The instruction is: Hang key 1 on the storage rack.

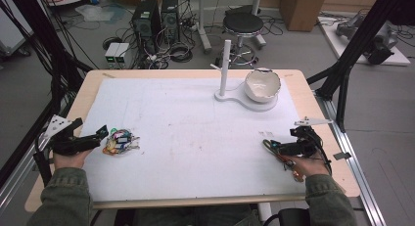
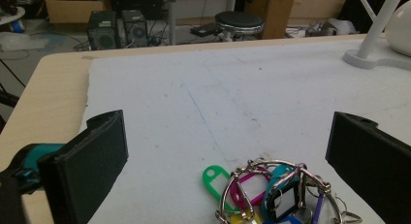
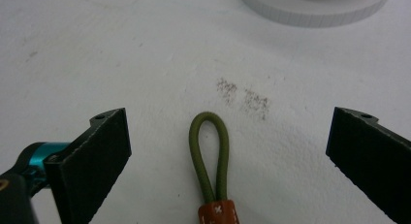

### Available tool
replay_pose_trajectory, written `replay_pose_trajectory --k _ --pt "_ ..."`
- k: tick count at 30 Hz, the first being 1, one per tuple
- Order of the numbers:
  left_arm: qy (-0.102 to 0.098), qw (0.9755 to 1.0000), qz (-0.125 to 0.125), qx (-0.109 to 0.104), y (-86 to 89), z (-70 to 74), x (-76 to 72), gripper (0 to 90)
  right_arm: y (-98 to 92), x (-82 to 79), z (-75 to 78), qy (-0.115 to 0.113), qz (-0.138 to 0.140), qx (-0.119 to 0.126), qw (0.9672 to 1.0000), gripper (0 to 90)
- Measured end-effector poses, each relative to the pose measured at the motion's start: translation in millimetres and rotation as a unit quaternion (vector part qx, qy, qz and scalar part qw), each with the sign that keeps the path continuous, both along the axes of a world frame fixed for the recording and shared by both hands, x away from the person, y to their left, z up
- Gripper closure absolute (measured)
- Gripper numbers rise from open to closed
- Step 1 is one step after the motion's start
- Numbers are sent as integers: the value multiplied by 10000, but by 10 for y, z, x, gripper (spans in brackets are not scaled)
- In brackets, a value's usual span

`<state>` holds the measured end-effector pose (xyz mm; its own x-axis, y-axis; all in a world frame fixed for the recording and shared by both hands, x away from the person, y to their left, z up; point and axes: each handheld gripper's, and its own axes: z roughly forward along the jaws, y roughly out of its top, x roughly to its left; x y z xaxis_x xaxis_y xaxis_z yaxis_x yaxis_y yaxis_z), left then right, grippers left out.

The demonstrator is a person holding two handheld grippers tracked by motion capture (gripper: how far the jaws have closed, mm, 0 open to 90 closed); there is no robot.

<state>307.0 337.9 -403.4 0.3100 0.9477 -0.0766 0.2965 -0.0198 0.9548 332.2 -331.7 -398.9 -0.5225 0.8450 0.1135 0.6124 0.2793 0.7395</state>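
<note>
A bunch of coloured key tags on metal rings (image 1: 120, 141) lies on the white mat at the left; in the left gripper view the bunch (image 2: 271, 195) sits low between the jaws. My left gripper (image 1: 103, 133) is open, just left of the bunch. An olive cord loop with an orange-brown wrap (image 3: 212, 156) lies on the mat between the wide-apart jaws of my right gripper (image 3: 228, 151). From above, the right gripper (image 1: 270, 146) is open at the right front, over the cord loop (image 1: 270, 146).
A white stand with an upright post (image 1: 224, 69) and a white bowl (image 1: 262, 85) on its base sits at the back right. The white mat (image 1: 195, 133) covers most of the wooden table (image 1: 83, 89). Computers, cables and a stool stand on the floor beyond.
</note>
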Motion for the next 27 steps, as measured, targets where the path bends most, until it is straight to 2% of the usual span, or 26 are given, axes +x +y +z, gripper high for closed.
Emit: replay_pose_trajectory --k 1,2,4,6,10,12,16,20,24,25,27 --pt "7 10000 2 14 0 0 -1 17 -7 -6 -19 149 85 -16 9999 11" --pt "9 10000 2 11 -2 0 -1 17 -7 -6 -19 149 85 -16 9999 11" --pt "3 10000 -10 19 -6 -1 1 17 -7 -14 -34 317 178 -1 9993 10" --pt "7 10000 -22 45 -16 -3 1 17 7 -30 -54 536 295 -113 9981 11" --pt "17 10000 -31 58 -21 -3 -1 17 16 -41 -77 673 405 -222 9967 11" --pt "11 10000 -32 73 -23 -3 -3 17 19 -56 -105 811 464 -304 9952 19" --pt "12 10000 -29 90 -25 -4 -9 17 3 -64 -162 1014 479 -414 9928 45" --pt "17 10000 -30 83 -27 -4 -11 17 -23 -57 -212 1185 415 -414 9912 53" --pt "21 9999 -38 92 -27 -5 -8 17 -51 -50 -223 1229 381 -354 9910 77" --pt "22 9999 -35 99 -27 -5 -8 17 -70 -44 -218 1306 390 -324 9901 154" --pt "19 9999 -36 98 -27 -5 -8 17 -78 -39 -219 1373 390 -305 9893 175"
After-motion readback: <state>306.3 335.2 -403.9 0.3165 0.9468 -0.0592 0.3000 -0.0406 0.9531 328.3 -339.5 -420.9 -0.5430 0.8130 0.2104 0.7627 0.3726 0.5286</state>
